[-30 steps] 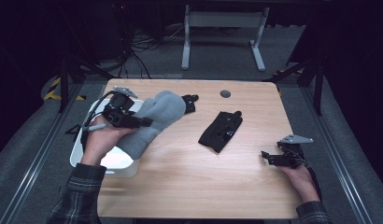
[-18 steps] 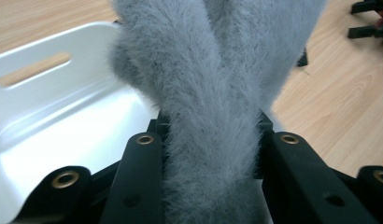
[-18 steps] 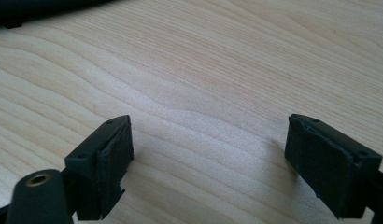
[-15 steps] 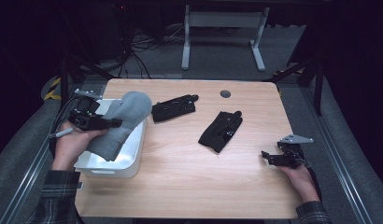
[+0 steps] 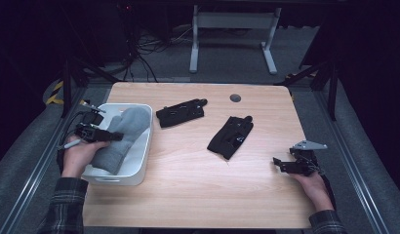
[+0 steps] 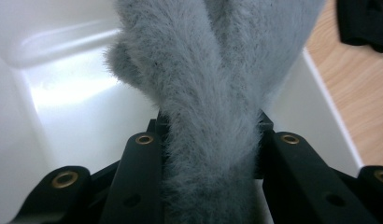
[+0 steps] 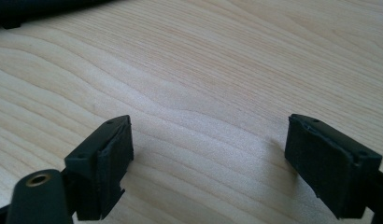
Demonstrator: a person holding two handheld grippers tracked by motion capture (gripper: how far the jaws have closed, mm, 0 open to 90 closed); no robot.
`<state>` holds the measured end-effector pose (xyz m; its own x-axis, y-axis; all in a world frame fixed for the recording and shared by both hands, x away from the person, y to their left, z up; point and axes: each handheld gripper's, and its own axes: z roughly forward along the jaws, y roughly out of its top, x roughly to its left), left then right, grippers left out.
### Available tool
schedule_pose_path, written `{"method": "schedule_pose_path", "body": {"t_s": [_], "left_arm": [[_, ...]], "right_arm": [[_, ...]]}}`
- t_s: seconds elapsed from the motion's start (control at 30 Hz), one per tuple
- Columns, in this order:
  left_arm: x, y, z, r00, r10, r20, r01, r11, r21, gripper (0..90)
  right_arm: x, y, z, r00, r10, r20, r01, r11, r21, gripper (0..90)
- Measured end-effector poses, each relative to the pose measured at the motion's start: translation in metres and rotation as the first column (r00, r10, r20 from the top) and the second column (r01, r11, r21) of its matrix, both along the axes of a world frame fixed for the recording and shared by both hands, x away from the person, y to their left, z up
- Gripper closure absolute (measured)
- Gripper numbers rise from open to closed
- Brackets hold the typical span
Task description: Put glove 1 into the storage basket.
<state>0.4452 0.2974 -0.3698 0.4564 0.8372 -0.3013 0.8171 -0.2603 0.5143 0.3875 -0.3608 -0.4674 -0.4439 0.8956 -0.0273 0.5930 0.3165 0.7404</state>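
Your left gripper (image 5: 108,137) is clamped on the grey fuzzy mitten (image 5: 121,138), and the left gripper view makes that obvious: the fur (image 6: 213,116) is bunched tight between the two black jaws, with the white bin (image 6: 73,93) wall right behind it. From the high view you can tell the mitten hangs over the inside of the bin (image 5: 139,168) at the table's left edge, its lower end down in the tub, though I can't really tell if it's touching the bottom since the fabric hides that part.

Your right gripper (image 5: 286,165) sits low over the wooden table (image 5: 188,195) near the right edge, well apart from everything. The high view is too small to read its jaws, but the right gripper view shows them spread wide with nothing but bare wood grain (image 7: 208,116) between the pads.

Further out, the high view picks up two black gloves lying flat: one (image 5: 181,112) just beside the bin's far corner, the other (image 5: 231,136) near the table's middle. A small dark round disc (image 5: 235,98) sits close to the far edge.
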Motion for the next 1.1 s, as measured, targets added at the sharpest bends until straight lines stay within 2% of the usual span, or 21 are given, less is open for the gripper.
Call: {"method": "schedule_pose_path", "body": {"t_s": [0.03, 0.07, 0.1, 0.3, 0.43, 0.47, 0.6, 0.73, 0.77, 0.83, 0.87, 0.9, 1.1], "left_arm": [[0.003, 0.0, -0.007, 0.9997, 0.017, -0.02, -0.016, 0.9997, 0.016, 68.0], [0.003, 0.0, -0.007, 0.9997, 0.017, -0.02, -0.016, 0.9997, 0.016, 67.9], [0.007, -0.001, -0.014, 0.9987, 0.029, -0.041, -0.027, 0.9985, 0.047, 67.7], [0.015, -0.006, -0.025, 0.9968, 0.035, -0.071, -0.03, 0.9969, 0.072, 65.9], [0.02, -0.01, -0.034, 0.9957, 0.038, -0.084, -0.028, 0.9924, 0.12, 60.9], [0.021, -0.011, -0.037, 0.9958, 0.041, -0.083, -0.03, 0.9921, 0.122, 57.1], [0.022, -0.008, -0.043, 0.9952, 0.048, -0.085, -0.039, 0.9937, 0.105, 50.7], [0.021, -0.008, -0.045, 0.9967, 0.053, -0.062, -0.044, 0.9908, 0.128, 37.5], [0.02, -0.009, -0.042, 0.9975, 0.055, -0.045, -0.047, 0.9876, 0.15, 31.5], [0.019, -0.009, -0.04, 0.998, 0.056, -0.031, -0.051, 0.987, 0.153, 27.2], [0.019, -0.008, -0.038, 0.9984, 0.053, -0.019, -0.049, 0.9872, 0.152, 27.2], [0.016, -0.007, -0.034, 0.9982, 0.06, 0.009, -0.061, 0.9879, 0.143, 24.3], [0.009, -0.006, -0.025, 0.9975, 0.052, 0.048, -0.057, 0.99, 0.129, 20.4]], "right_arm": [[0.0, 0.0, 0.0, 1.0, 0.0, 0.0, 0.0, 1.0, 0.0, 16.0], [0.0, 0.0, 0.0, 1.0, 0.0, 0.0, 0.0, 1.0, 0.0, 16.0], [0.0, 0.0, 0.0, 1.0, 0.0, 0.0, 0.0, 1.0, 0.0, 16.0], [0.0, 0.0, 0.0, 1.0, 0.0, 0.0, 0.0, 1.0, 0.0, 16.0], [0.0, 0.0, 0.0, 1.0, 0.0, 0.0, 0.0, 1.0, 0.0, 16.0], [0.0, 0.0, 0.0, 1.0, 0.0, 0.0, 0.0, 1.0, 0.0, 16.0], [0.0, 0.0, 0.0, 1.0, 0.0, 0.0, 0.0, 1.0, 0.0, 16.0], [0.0, 0.0, 0.0, 1.0, 0.0, 0.0, 0.0, 1.0, -0.001, 16.0], [0.0, 0.0, 0.0, 1.0, 0.0, 0.0, 0.0, 1.0, 0.0, 16.0], [0.0, 0.0, 0.0, 1.0, 0.0, 0.0, 0.0, 1.0, 0.0, 16.0], [0.0, 0.0, 0.0, 1.0, 0.0, 0.0, 0.0, 1.0, 0.0, 16.0], [0.0, 0.0, 0.0, 1.0, 0.0, 0.0, 0.0, 1.0, 0.0, 16.0], [0.0, 0.0, 0.0, 1.0, 0.0, 0.0, 0.0, 1.0, 0.0, 16.0]]}}
